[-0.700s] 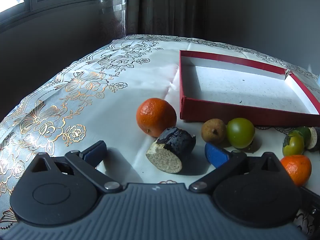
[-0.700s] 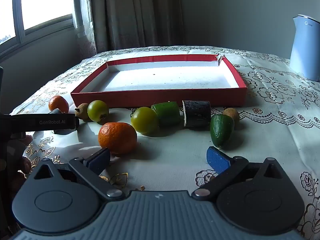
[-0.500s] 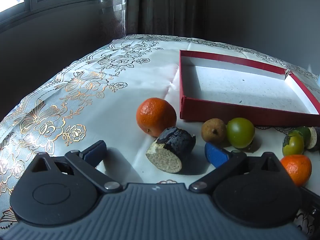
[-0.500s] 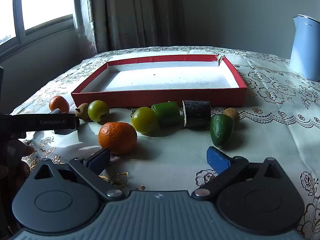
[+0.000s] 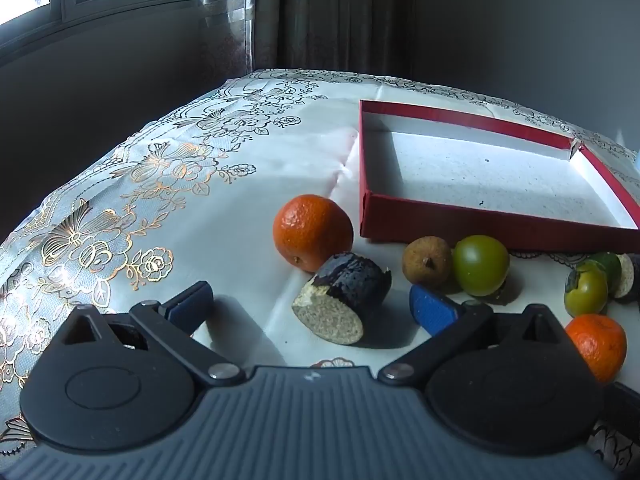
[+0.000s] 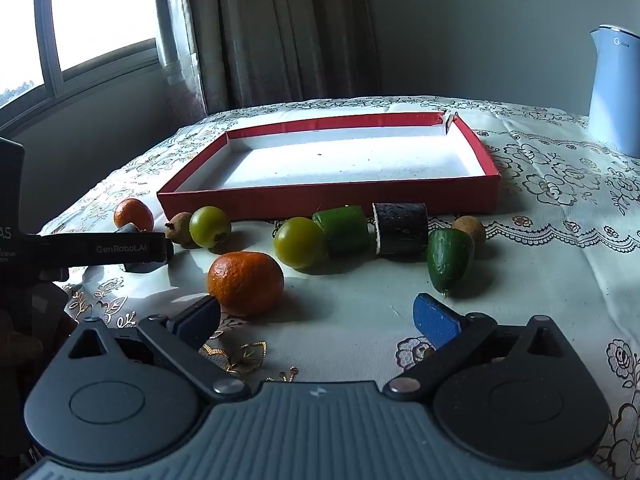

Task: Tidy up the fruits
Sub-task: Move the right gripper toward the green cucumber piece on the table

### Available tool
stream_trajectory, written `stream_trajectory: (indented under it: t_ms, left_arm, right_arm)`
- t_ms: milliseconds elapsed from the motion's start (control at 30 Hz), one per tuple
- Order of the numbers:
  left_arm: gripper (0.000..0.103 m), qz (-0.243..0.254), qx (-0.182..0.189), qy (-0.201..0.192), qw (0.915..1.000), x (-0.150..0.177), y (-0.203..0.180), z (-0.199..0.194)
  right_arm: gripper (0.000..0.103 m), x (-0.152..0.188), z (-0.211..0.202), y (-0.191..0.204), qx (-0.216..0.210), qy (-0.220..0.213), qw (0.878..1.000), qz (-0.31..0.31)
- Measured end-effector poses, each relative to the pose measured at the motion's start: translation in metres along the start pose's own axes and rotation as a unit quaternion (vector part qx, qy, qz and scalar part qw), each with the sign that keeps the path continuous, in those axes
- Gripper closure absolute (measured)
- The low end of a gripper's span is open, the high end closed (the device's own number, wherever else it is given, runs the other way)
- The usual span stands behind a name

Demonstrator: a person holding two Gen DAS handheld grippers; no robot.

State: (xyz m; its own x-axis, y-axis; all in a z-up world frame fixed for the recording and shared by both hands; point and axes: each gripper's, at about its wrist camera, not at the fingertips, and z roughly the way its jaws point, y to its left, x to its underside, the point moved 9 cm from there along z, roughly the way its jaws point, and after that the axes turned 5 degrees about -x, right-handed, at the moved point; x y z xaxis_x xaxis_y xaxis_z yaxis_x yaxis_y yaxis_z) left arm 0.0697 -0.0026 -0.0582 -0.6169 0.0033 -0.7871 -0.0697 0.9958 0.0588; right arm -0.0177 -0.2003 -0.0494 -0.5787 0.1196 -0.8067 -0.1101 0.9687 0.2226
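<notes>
the tabletop (image 6: 560,288) is covered with a white cloth printed with floral patterns. a blue-white kettle (image 6: 614,92) stands at its far right edge.

a shallow red box (image 6: 328,196) with a white interior lies on the far half of the tabletop; no fruit is inside it. all fruit lies in a loose row on the cloth along the box's near wall.

left claw (image 5: 310,304): released, jaws at full spread, nothing held. a dark cut piece with a pale cut face (image 5: 344,304) lies on the cloth between its blue pads, not touching either. an orange (image 5: 312,232) sits just behind that piece. a brown pear-like fruit (image 5: 427,260) and a green round fruit (image 5: 480,265) touch each other beside the right pad.

right claw (image 6: 316,320): released, jaws at full spread, nothing held. a second orange (image 6: 246,282) lies just beside its left pad. behind it, left to right: a second green round fruit (image 6: 300,242), a green cut piece (image 6: 346,230), a dark cut piece (image 6: 400,228), a green avocado-like fruit (image 6: 448,258) and a small brown fruit (image 6: 472,228).

the left claw's body shows at the left edge of the right wrist view.
</notes>
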Motion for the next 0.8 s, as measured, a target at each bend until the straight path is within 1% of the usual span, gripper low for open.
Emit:
stream_trajectory:
  t_ms: [100, 167, 300, 500, 667, 800]
  left_arm:
    - [0.0, 0.0, 0.0, 0.0, 1.0, 0.0, 0.0, 0.0]
    - [0.0, 0.0, 0.0, 0.0, 1.0, 0.0, 0.001, 0.0]
    - [0.0, 0.0, 0.0, 0.0, 1.0, 0.0, 0.0, 0.0]
    - [0.0, -0.001, 0.001, 0.0, 1.0, 0.0, 0.001, 0.0]
    - [0.0, -0.001, 0.001, 0.0, 1.0, 0.0, 0.001, 0.0]
    - [0.0, -0.001, 0.001, 0.0, 1.0, 0.0, 0.0, 0.0]
  right_arm:
    - [0.0, 0.001, -0.003, -0.004, -0.016, 0.002, 1.0, -0.004]
    - [0.0, 0.003, -0.004, -0.005, -0.017, 0.008, 1.0, -0.017]
    - [0.0, 0.005, -0.007, -0.02, 0.013, 0.017, 0.999, -0.031]
    - [0.0, 0.001, -0.013, -0.05, 0.044, 0.009, 0.999, -0.005]
    - [0.0, -0.005, -0.017, -0.076, 0.06, -0.008, 0.998, 0.025]
    - [0.0, -0.009, -0.017, -0.083, 0.067, -0.014, 0.997, 0.024]
